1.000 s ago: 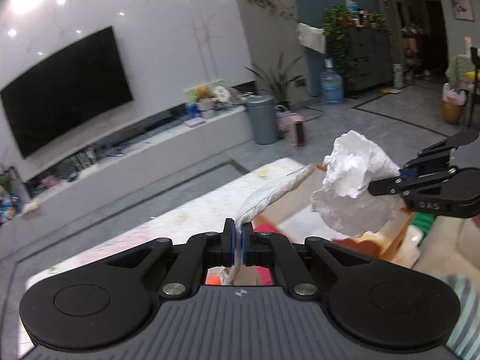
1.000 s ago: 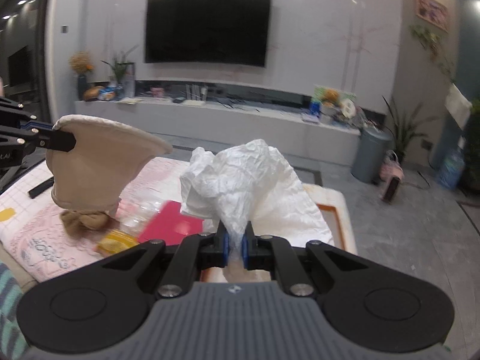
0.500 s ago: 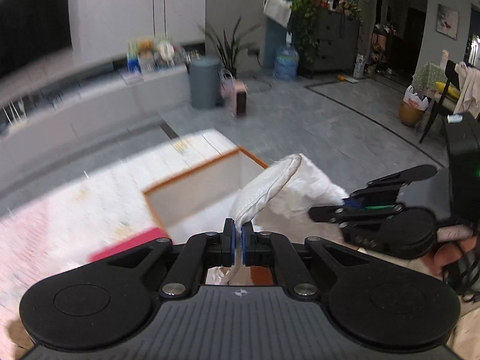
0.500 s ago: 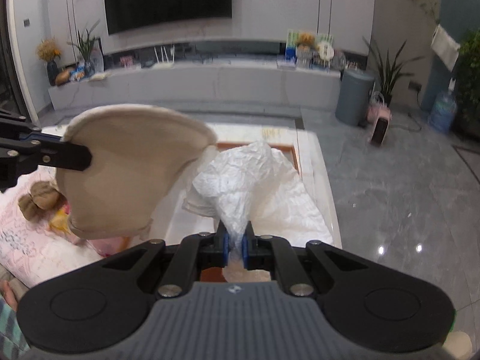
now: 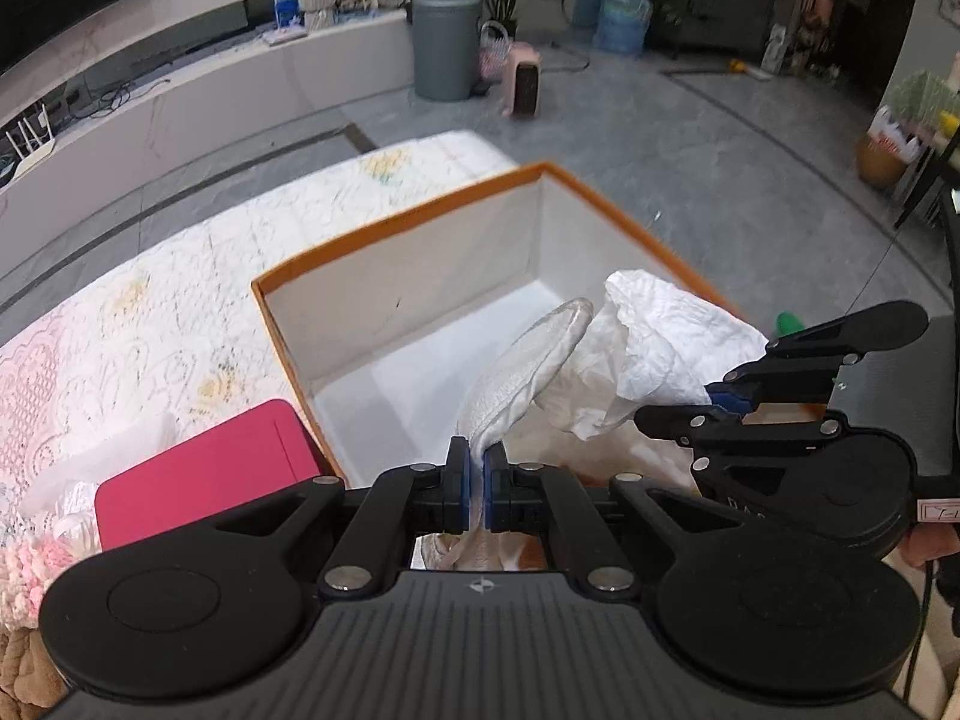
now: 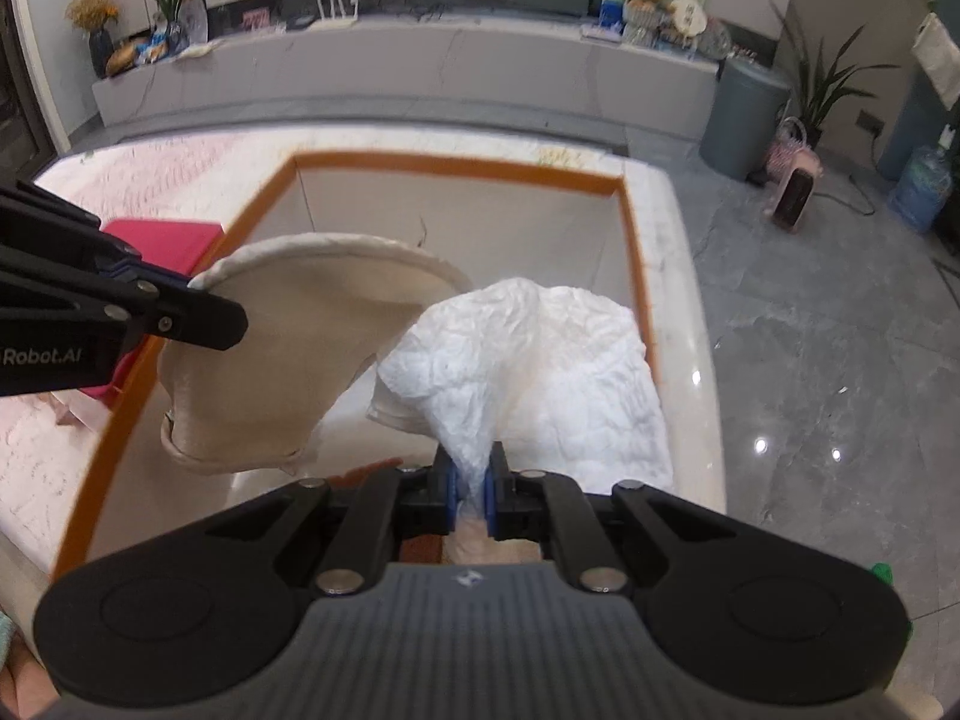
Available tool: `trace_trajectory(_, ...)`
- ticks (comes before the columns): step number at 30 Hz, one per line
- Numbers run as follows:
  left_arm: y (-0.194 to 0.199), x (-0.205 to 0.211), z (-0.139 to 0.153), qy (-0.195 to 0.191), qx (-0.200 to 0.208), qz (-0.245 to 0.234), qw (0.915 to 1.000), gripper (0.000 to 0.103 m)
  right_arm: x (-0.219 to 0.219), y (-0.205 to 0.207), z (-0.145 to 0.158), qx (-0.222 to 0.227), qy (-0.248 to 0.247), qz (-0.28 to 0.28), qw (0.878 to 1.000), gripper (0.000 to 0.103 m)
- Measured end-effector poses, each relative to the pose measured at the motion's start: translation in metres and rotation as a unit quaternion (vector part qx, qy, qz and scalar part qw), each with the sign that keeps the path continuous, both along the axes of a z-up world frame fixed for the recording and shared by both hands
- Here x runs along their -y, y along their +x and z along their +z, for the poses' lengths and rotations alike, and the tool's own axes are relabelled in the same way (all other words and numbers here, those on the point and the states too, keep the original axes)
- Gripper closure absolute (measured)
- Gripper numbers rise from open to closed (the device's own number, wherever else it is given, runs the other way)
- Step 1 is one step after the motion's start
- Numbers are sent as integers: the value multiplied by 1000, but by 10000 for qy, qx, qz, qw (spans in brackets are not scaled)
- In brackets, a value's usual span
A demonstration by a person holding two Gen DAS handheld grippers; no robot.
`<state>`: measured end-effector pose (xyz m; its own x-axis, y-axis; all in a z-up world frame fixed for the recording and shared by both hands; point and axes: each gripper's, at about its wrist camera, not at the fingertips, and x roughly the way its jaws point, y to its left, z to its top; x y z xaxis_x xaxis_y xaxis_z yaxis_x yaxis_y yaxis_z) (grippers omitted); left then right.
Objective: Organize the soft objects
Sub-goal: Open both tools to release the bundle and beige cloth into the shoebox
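Both tools have come down over the orange-rimmed box (image 6: 630, 222) at frame centre, left tool (image 5: 476, 483) pinching the cream cloth (image 5: 528, 372), right tool (image 6: 471, 489) pinching the white crumpled paper (image 6: 540, 360), so release looks next.

The near wall of the orange-rimmed box (image 5: 414, 222) is hidden behind the left hand-held gripper (image 5: 475, 489), and the white crumpled paper (image 6: 540, 372) covers part of its floor. The beige cloth piece (image 6: 282, 354) hides the box corner in the right wrist view. The pink fluffy thing (image 5: 24, 564) is cut off by the left edge. The red flat object (image 5: 204, 474) is partly covered. The far shelf items (image 6: 654, 18) are too small to name.
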<state>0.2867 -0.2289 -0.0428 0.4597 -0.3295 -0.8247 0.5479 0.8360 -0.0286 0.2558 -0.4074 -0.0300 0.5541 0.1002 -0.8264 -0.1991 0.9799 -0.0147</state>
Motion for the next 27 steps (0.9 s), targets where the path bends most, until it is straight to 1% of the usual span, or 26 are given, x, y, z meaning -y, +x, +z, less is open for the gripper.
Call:
trace_trajectory(2, 2, -1, -4, 88, -74, -18, 9999, 99, -3, 8, -9, -171, -3, 53, 9998, 97)
trace_trajectory(4, 6, 7, -6, 156, -143, -32, 9998, 99, -7, 12, -16, -307, -47, 97, 9995, 95)
trace_trajectory(6, 7, 9, -8, 221, -239, -57, 9995, 98, -9, 14, -23, -442, -168, 67, 9989, 88)
trace_trajectory(9, 11, 14, -12, 303, -322, -41, 9990, 98, -11, 16, -28, -572, -204, 85, 9981, 82)
trace_trajectory(10, 12, 15, -13, 342, -362, -31, 9988, 98, -11, 16, -28, -566, -232, 103, 9981, 80)
trace_trajectory(12, 14, 17, -18, 422, -451, -39, 9981, 98, -13, 14, -25, -503, -264, 122, 9983, 65)
trace_trajectory(15, 20, 21, -27, 557, -561, 32, 9969, 98, -15, 9, -20, -464, -285, 163, 9984, 61)
trace_trajectory(17, 18, 21, -28, 626, -469, 26, 9969, 98, -17, 6, -18, -431, -355, 190, 9983, 57)
trace_trajectory(20, 18, 23, -26, 752, -415, 42, 9963, 91, -21, 3, -14, -371, -404, 193, 9983, 51)
trace_trajectory(21, 18, 21, -24, 743, -401, 30, 9964, 86, -21, 1, -12, -354, -400, 190, 9984, 50)
trace_trajectory(22, 16, 19, -21, 719, -387, 29, 9967, 84, -22, -1, -10, -343, -398, 191, 9984, 50)
trace_trajectory(24, 14, 16, -16, 627, -341, 42, 9974, 73, -22, -4, -7, -308, -411, 182, 9985, 49)
trace_trajectory(27, 8, 10, -6, 438, -360, -45, 9984, 69, -22, -9, 0, -268, -422, 173, 9986, 48)
